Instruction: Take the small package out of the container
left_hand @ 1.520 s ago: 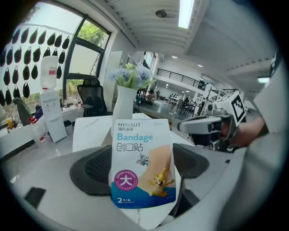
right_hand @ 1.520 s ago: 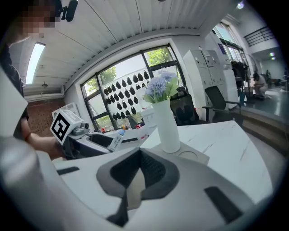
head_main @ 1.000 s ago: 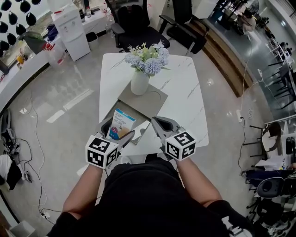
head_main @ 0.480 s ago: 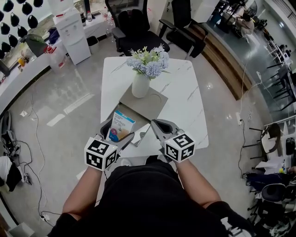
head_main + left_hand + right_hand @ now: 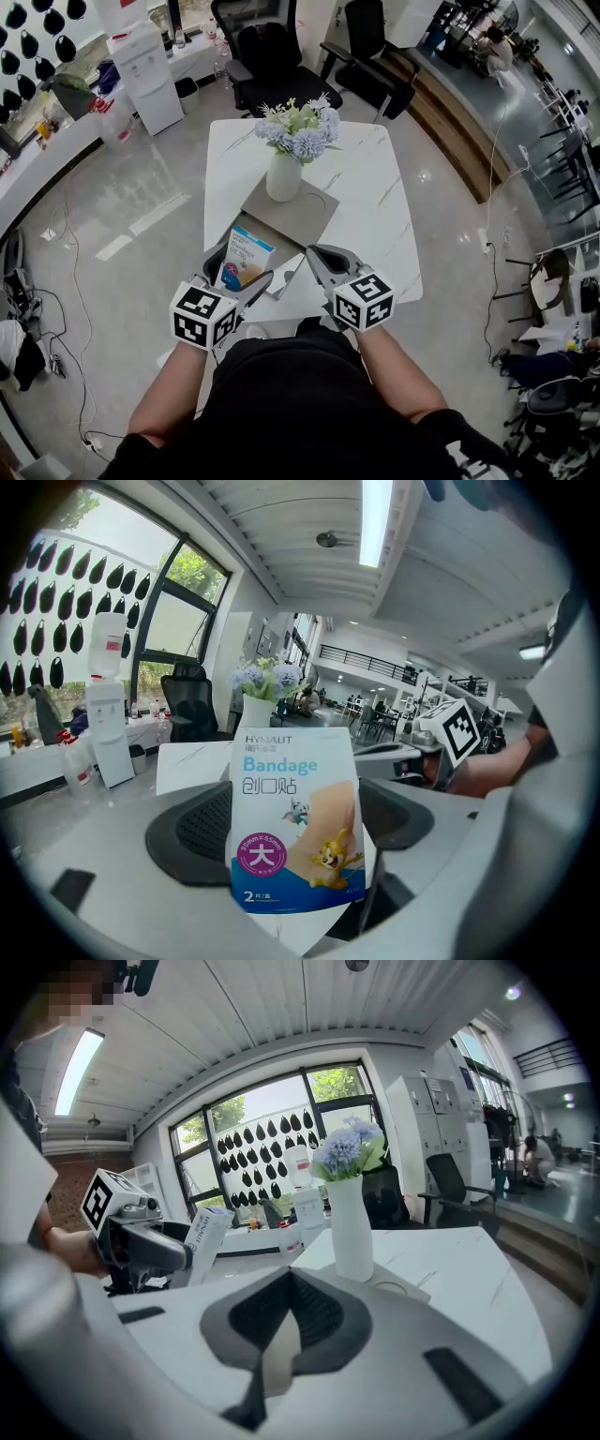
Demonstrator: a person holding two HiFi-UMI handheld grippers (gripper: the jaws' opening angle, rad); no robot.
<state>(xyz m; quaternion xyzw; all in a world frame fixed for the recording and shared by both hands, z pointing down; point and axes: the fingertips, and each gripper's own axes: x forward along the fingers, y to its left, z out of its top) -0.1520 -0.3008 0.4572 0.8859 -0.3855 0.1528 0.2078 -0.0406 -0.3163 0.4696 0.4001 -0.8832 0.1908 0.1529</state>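
A small bandage package (image 5: 242, 258), white and blue with a cartoon print, stands upright between the jaws of my left gripper (image 5: 240, 266). In the left gripper view the package (image 5: 295, 822) fills the gap between the dark pads (image 5: 192, 832), and my left gripper (image 5: 292, 841) is shut on it. My right gripper (image 5: 315, 255) hovers beside it over the table's near edge, shut with nothing in it; its pads (image 5: 323, 1312) meet. From the right gripper view the package (image 5: 207, 1232) shows at the left, above the table. A pale low container edge (image 5: 290, 271) lies between the grippers, mostly hidden.
The white marble table (image 5: 375, 202) carries a grey mat (image 5: 305, 214) with a white vase of flowers (image 5: 284, 174). Office chairs (image 5: 272, 56) stand at the far side. A water dispenser (image 5: 145, 66) and cables (image 5: 56, 309) are on the floor at the left.
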